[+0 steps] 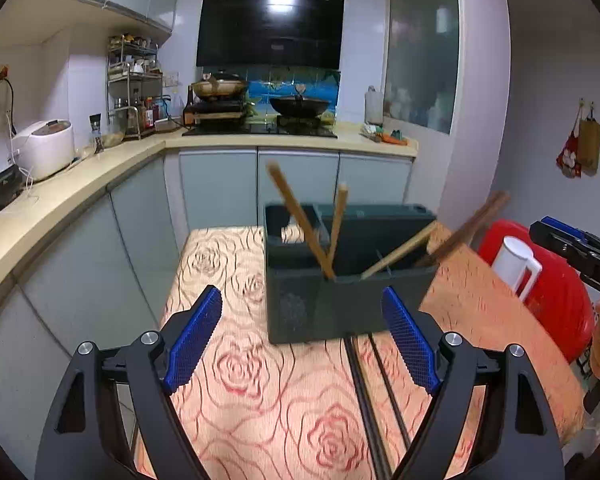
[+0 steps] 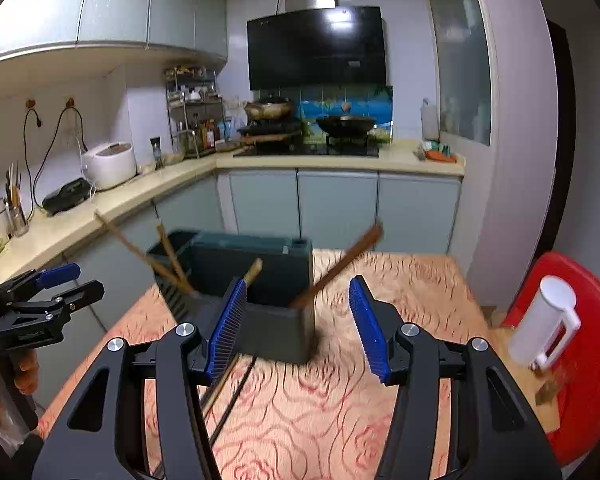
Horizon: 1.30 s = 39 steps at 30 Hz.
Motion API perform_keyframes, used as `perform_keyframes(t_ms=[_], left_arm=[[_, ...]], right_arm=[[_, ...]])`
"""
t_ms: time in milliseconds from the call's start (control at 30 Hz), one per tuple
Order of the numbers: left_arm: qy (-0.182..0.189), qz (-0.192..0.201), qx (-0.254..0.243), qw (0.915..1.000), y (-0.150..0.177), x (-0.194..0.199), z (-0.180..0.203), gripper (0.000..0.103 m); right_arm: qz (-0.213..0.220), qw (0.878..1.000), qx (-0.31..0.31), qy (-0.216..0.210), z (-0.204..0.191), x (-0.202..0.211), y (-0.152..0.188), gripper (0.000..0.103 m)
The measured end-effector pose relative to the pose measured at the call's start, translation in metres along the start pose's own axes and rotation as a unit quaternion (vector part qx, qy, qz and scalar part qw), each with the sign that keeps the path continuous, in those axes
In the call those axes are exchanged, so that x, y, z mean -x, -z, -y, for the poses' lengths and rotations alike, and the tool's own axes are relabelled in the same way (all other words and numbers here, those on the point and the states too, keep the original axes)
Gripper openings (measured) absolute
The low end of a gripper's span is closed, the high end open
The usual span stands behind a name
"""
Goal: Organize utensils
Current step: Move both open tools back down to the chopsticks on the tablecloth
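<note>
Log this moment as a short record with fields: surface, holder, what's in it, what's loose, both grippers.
surface: table with rose-patterned cloth
holder: dark green caddy standing on the table
in holder: wooden chopsticks leaning out at angles
loose: dark chopsticks lying on the cloth in front of the caddy
left gripper: jaws open, empty
right gripper: jaws open, empty, facing the caddy
side: white jug on a red stool, right of the table
</note>
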State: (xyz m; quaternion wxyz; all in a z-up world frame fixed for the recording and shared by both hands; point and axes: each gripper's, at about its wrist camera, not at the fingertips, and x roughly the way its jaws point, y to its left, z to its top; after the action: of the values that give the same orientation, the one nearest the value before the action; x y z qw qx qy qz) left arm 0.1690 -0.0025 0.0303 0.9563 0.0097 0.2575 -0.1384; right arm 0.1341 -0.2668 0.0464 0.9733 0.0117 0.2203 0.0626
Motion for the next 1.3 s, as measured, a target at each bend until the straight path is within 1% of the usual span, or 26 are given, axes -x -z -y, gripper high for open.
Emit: perform_keyframes(t_ms=[233,400,533,567,600,667,900,1067,1300], left_arm=[[-0.004,-0.028,-0.017,0.9994,0.052,0.003,0.003,0.08],[0.005,-0.049,-0.014,0.9987,0.087,0.005,0.004,0.08],[0.005,-0.062,-0.013,0.998,0.107,0.005,0.006,0.08],[0.006,-0.064,-0.013,0.9978,0.111,0.006,0.006,0.08],[0.006,-0.067,-0.013,0.9977,0.114,0.006,0.006,0.08],[0.008,-0.072,-0.008,0.9974,0.121,0.007,0.005,0.08],[0.014,-0.088,0.002,0.9961,0.141,0.008,0.005,0.08],[0.024,-0.103,-0.006,0.9944,0.155,0.01,0.009,0.08],[0.042,-0.117,-0.018,0.9921,0.169,0.015,0.018,0.08]], right_arm=[[-0.042,0.999,0.0,-0.01,-0.012,-0.002,0.057,0.052],[-0.059,0.998,0.013,-0.012,-0.027,0.003,0.092,0.052],[-0.064,0.997,0.029,-0.016,-0.04,0.008,0.114,0.052],[-0.063,0.997,0.034,-0.016,-0.043,0.011,0.12,0.056],[-0.061,0.997,0.037,-0.014,-0.045,0.012,0.122,0.058],[-0.057,0.998,0.041,-0.011,-0.048,0.015,0.127,0.058],[-0.073,0.996,0.041,-0.02,-0.054,0.015,0.143,0.058],[-0.09,0.995,0.045,-0.021,-0.059,0.014,0.158,0.058],[-0.098,0.994,0.046,-0.022,-0.061,0.014,0.164,0.058]])
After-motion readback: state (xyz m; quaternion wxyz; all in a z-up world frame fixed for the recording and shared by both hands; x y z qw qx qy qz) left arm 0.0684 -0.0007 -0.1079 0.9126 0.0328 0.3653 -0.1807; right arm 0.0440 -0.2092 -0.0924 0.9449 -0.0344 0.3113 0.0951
